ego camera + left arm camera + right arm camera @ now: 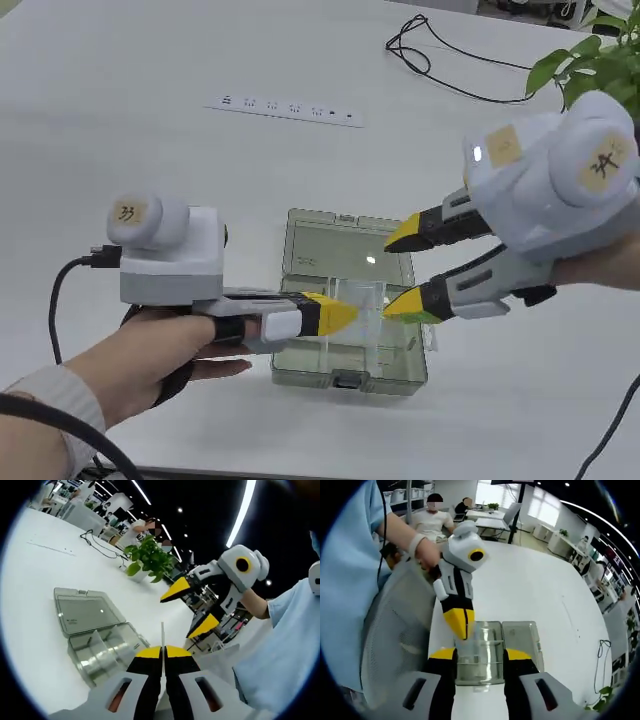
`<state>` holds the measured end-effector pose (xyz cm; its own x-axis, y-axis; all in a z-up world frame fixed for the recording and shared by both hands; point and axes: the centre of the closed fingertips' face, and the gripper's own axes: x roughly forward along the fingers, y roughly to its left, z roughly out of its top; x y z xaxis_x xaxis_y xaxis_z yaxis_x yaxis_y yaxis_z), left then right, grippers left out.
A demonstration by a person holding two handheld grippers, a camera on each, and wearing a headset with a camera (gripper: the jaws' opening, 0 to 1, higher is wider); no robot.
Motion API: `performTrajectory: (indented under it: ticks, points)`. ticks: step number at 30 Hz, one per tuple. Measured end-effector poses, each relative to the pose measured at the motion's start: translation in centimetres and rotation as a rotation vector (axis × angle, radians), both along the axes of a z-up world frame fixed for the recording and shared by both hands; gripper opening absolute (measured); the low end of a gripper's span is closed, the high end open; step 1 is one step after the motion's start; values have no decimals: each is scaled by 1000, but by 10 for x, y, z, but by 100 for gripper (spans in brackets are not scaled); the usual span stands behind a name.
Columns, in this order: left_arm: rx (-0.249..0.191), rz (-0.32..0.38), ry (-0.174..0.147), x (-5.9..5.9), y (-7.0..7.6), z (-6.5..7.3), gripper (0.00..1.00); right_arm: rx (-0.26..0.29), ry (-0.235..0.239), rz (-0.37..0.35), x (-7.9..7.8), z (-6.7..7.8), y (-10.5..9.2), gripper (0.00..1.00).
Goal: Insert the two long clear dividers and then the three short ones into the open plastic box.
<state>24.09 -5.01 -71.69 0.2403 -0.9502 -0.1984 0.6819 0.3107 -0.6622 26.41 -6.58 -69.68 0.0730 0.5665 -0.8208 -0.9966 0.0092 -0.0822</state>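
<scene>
My left tongs (338, 315) are squeezed tight on a clear divider (372, 303) and hold it just over the box (300, 368). My right tongs (405, 270) reach in from 3 o'clock, spread wide apart, gripping nothing. The lid (345, 240) lies flat at 12 o'clock of the box.

I pinch the piece by one edge, so I think it could tip and miss its slots. It is see-through, so I could aim badly. Nothing holds the box down, so a push could slide it.

The left gripper view shows the divider edge-on, a thin line going up to 12 o'clock from my pressed-together jaws. It also shows clear walls (95, 639) that seem to stand in the box. The right gripper view shows the divider's flat face instead.
</scene>
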Motion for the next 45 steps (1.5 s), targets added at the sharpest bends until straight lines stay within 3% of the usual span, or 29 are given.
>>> performTrajectory:
  ticks: [6, 9, 11, 13, 16, 24, 26, 32, 34, 40, 45]
  points:
    - [47, -89, -159, -10, -1, 6, 0, -15, 132, 54, -18, 8, 7, 26]
    - [94, -141, -260, -14, -3, 4, 0, -59, 209, 69, -29, 3, 7, 24]
    - [115, -174, -325, -18, -5, 6, 0, -87, 216, 95, -33, 0, 6, 22]
    - [129, -199, -367, -21, -7, 6, 0, -104, 219, 111, -37, -3, 7, 19]
    - [123, -200, -353, -22, -9, 6, 0, -113, 241, 121, -41, -5, 9, 17]
    - [107, -200, -362, -26, -16, 7, 0, -150, 314, 135, -52, -10, 10, 14]
    - [99, -196, -352, -27, -17, 8, 0, -156, 313, 139, -53, -12, 10, 11]
    - [87, -206, -365, -30, -17, 11, 0, -167, 333, 153, -54, -13, 9, 5]
    - [95, -220, -386, -33, -19, 11, 0, -176, 349, 156, -58, -13, 9, 4]
    - [98, -233, -391, -34, -18, 10, 0, -183, 367, 154, -61, -13, 8, 2]
    - [96, -232, -379, -34, -18, 9, 0, -185, 372, 151, -61, -13, 8, 2]
